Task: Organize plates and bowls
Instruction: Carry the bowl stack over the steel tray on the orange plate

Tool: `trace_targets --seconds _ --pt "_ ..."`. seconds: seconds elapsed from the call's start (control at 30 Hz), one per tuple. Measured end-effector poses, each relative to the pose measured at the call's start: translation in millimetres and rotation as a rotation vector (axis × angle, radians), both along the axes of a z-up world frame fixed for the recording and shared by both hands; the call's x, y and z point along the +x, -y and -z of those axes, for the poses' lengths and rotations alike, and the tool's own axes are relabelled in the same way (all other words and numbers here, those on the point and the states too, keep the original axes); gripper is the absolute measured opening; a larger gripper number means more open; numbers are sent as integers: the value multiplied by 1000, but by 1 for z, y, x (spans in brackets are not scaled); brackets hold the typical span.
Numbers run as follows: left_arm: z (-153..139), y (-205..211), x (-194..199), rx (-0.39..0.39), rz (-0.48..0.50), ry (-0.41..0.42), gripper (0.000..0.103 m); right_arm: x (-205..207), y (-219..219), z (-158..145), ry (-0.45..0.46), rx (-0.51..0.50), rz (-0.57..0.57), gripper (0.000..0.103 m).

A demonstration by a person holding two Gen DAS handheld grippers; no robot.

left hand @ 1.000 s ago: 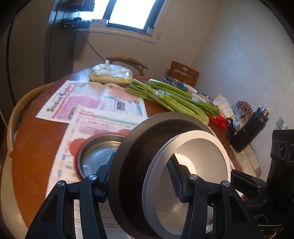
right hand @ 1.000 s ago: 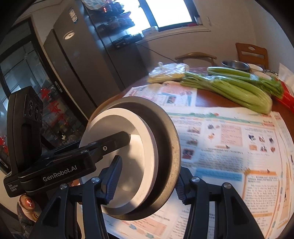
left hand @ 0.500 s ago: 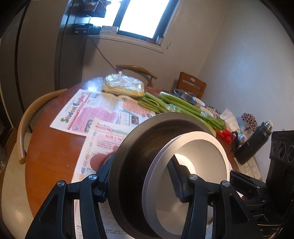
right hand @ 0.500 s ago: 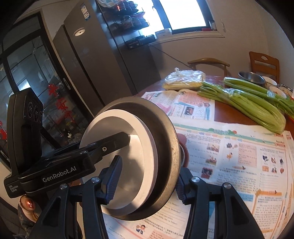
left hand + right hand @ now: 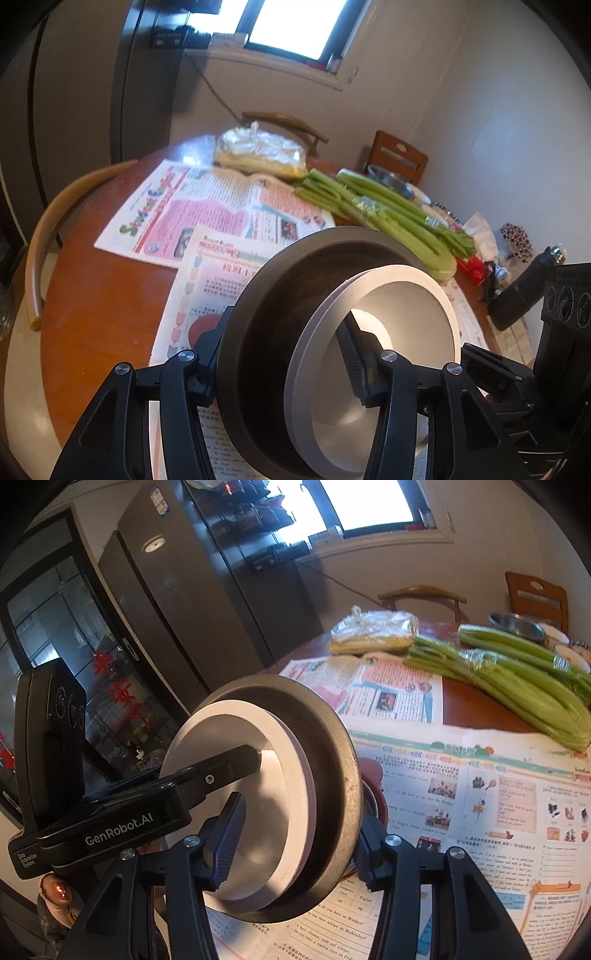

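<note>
**Inspector A:** Held aloft, tilted on edge: dark bowl (image 5: 266, 332) with white bowl (image 5: 384, 332) nested inside. Gripped from both sides at once.

**Inspector B:** Confirmed from the right wrist view. Same pair, dark bowl (image 5: 332, 775) outermost, white bowl (image 5: 236, 738) within, openings turned toward the left gripper.

**Inspector A:** Left gripper (image 5: 280, 369): closed down on the stacked rims, one finger behind the dark wall, the other inside the white bowl. Right gripper body visible at far right of that view.

**Inspector B:** Right gripper (image 5: 295, 834): likewise clamped across both bowls, ribbed pad inside the white one, other finger behind the dark one. Left gripper crossing in from the left, its finger laid inside the white bowl.

**Inspector A:** Below and ahead of the fingers: newspapers (image 5: 207, 218) spread over a round wooden table (image 5: 107, 295).

**Inspector B:** Just under the dark bowl, a metal dish edge (image 5: 371, 801), possibly on a red patch; mostly hidden, not certain.

**Inspector A:** Farther ahead: celery bundles (image 5: 388, 218), a plastic-wrapped package (image 5: 258, 155), a steel bowl (image 5: 391, 181) beyond. Ahead to the right, a black flask (image 5: 524, 288) lying on its side.

**Inspector B:** Chairs (image 5: 535, 594) past the table's far edge; dark refrigerator (image 5: 177, 602) off to the left.
</note>
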State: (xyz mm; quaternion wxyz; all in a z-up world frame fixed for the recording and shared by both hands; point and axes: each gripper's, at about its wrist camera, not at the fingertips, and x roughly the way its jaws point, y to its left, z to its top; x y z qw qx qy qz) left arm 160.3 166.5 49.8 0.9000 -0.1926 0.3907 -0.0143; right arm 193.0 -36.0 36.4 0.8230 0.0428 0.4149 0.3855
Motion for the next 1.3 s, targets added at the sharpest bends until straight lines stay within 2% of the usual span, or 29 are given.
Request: trace_targets --seconds 0.23,0.4,1.13,1.3 --pt "25 -6 12 -10 4 -69 54 10 -8 25 -72 -11 1 53" --pt "36 -8 13 -20 6 -89 54 11 -12 35 -96 -35 -1 53" --pt "55 -4 18 8 13 -122 54 6 -14 44 -72 -94 30 52" --pt "57 -2 19 52 4 -125 54 6 -16 45 -62 -103 33 52"
